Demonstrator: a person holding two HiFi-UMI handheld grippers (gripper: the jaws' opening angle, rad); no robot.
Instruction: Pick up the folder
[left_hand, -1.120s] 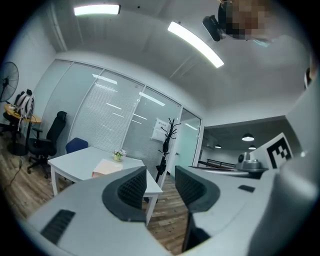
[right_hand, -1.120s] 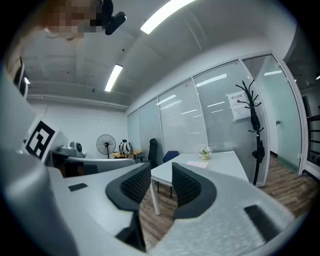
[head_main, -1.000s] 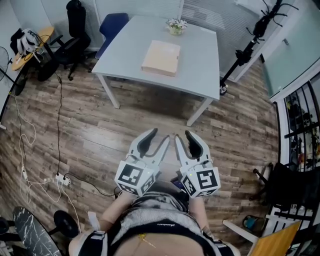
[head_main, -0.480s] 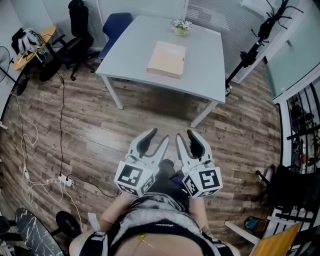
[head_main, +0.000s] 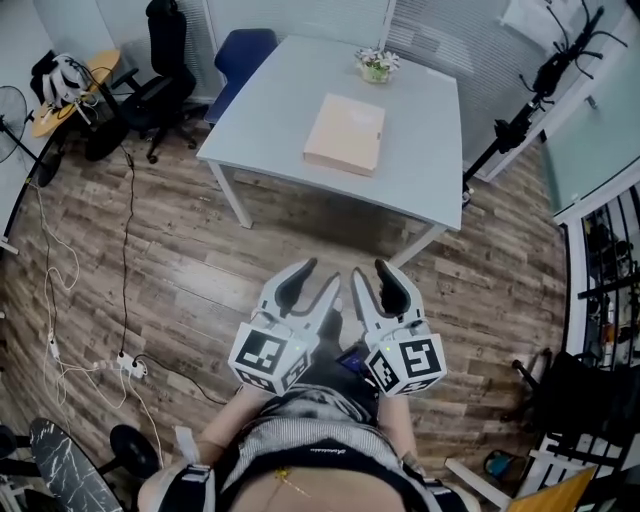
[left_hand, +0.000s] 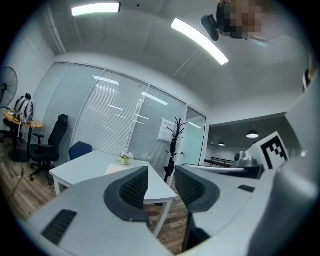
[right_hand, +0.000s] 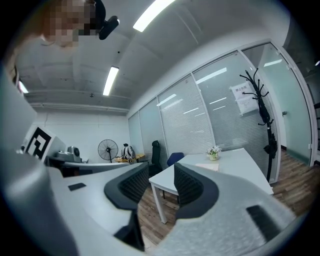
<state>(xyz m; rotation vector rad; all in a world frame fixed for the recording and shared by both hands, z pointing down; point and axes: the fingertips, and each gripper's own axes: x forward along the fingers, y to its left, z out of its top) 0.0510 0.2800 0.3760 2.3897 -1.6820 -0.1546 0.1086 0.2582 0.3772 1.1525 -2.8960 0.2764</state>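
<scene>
The tan folder lies flat on the white table, well ahead of both grippers. Behind it, near the table's far edge, stands a small flower pot. My left gripper and right gripper hover side by side over the wooden floor, close to my body and pointing at the table. Both are open with nothing between their jaws. The right jaws have just been opening. The folder shows small in the left gripper view, beyond the left gripper. In the right gripper view, the folder lies beyond the right gripper.
A blue chair and a black office chair stand left of the table. A black coat rack is at its right. Cables and a power strip lie on the floor to my left. A fan stands by the wall.
The table and folder have shifted down and right in the head view, so they are closer. Both grippers keep their place before my body.
</scene>
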